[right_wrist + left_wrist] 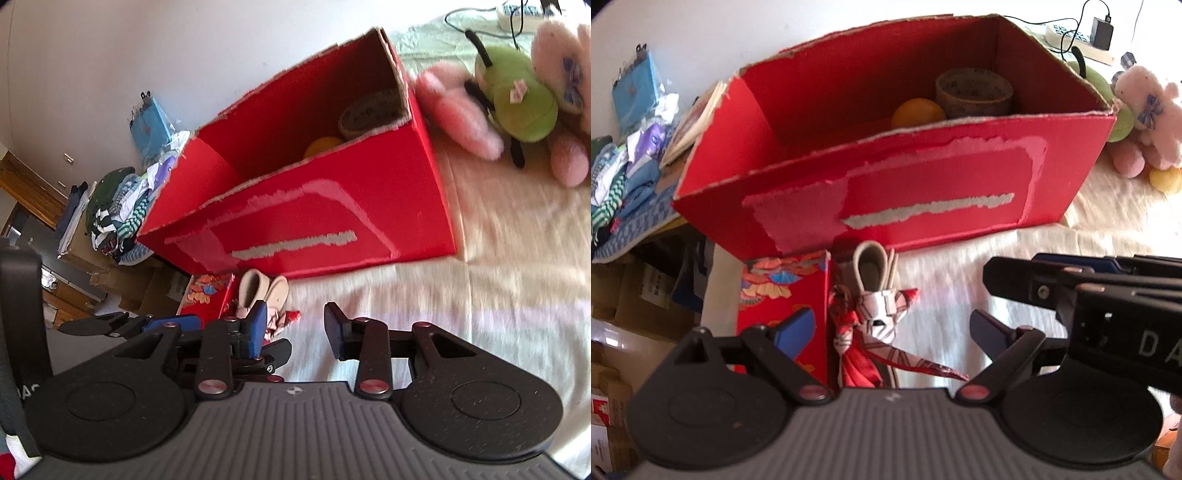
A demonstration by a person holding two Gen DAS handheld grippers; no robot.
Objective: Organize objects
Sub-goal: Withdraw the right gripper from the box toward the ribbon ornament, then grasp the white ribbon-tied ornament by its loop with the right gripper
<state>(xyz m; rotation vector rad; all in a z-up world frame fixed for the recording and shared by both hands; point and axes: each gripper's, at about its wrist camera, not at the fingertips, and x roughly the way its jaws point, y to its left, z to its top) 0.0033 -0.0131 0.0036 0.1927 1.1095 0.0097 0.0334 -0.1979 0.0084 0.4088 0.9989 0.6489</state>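
Red cardboard box (894, 192) sits open on the pale bedspread (1071, 240), an orange ball (916, 112) and tape roll (975, 92) already inside. Just in front lies a scarf-tied bundle (875, 314), framed by the left gripper (894, 332) with jaws wide apart. The right gripper (297, 330) hangs empty, jaws apart. Judged step: approaching the bundle; next, lower and close on it
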